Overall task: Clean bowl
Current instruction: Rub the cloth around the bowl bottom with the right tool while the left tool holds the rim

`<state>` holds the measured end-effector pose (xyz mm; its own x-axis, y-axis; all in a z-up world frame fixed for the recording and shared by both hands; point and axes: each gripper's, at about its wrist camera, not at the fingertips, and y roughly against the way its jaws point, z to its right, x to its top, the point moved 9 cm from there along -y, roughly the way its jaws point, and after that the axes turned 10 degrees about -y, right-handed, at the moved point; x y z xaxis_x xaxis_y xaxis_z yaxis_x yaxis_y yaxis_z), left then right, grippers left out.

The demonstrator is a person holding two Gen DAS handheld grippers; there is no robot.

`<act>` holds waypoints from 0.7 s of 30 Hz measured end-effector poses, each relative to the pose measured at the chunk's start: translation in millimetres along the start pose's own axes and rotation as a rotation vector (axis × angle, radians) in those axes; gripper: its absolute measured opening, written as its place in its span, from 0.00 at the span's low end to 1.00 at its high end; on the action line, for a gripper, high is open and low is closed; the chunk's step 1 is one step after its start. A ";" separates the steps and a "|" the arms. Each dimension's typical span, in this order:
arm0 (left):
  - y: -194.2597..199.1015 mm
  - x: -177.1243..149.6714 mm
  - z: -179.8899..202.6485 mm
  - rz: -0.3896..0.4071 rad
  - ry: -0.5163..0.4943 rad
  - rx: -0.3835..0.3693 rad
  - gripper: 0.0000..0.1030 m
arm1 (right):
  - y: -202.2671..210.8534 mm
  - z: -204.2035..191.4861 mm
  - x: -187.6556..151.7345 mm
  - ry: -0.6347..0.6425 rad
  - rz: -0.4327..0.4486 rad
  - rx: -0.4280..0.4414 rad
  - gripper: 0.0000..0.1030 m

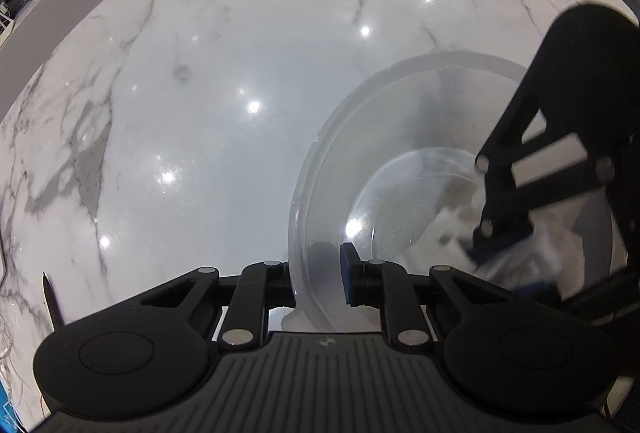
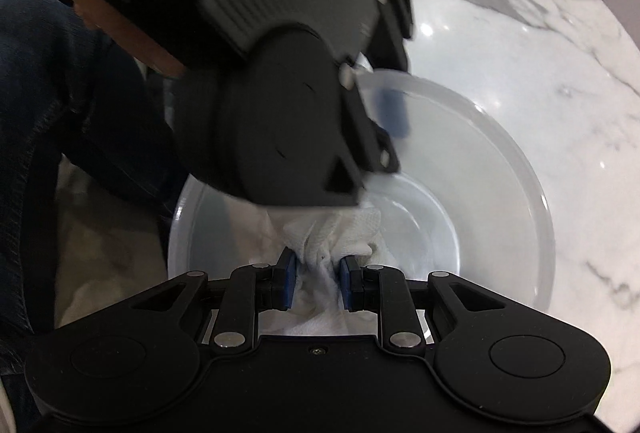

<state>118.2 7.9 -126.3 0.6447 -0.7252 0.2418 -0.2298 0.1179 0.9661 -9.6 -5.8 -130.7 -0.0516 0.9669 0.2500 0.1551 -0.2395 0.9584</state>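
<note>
Blue pads (image 2: 289,279) of my right gripper (image 2: 317,283) pinch a bunched white cloth (image 2: 340,233), pressed low inside the bowl (image 2: 520,217). My left gripper (image 1: 320,279) is clamped on the bowl's near wall, one pad inside, one outside, steadying it. Bowl sits on the marble counter (image 1: 200,93). I'd call it mid-wipe: cloth covers one patch of the bottom, rest of the inside not yet reached.

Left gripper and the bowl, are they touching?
Touching. The left wrist view shows the left gripper closed on the clear bowl's wall, one blue pad inside, the other outside.
</note>
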 end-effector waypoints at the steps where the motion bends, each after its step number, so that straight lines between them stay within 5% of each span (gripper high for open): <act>1: -0.7 -0.5 -1.1 0.000 0.003 -0.004 0.11 | 0.2 -2.1 0.4 -0.003 0.001 0.015 0.20; 7: -1.7 -0.7 -2.3 -0.005 -0.009 -0.001 0.11 | 2.3 -3.9 -5.0 0.019 -0.034 0.019 0.20; 21: -13.5 -3.1 -10.2 -0.009 -0.022 -0.001 0.11 | 7.2 18.9 -29.0 0.091 -0.110 -0.170 0.19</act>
<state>126.7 15.4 -139.2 0.6305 -0.7409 0.2313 -0.2235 0.1120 0.9682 11.6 -33.9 -133.6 -0.1494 0.9779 0.1464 -0.0250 -0.1517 0.9881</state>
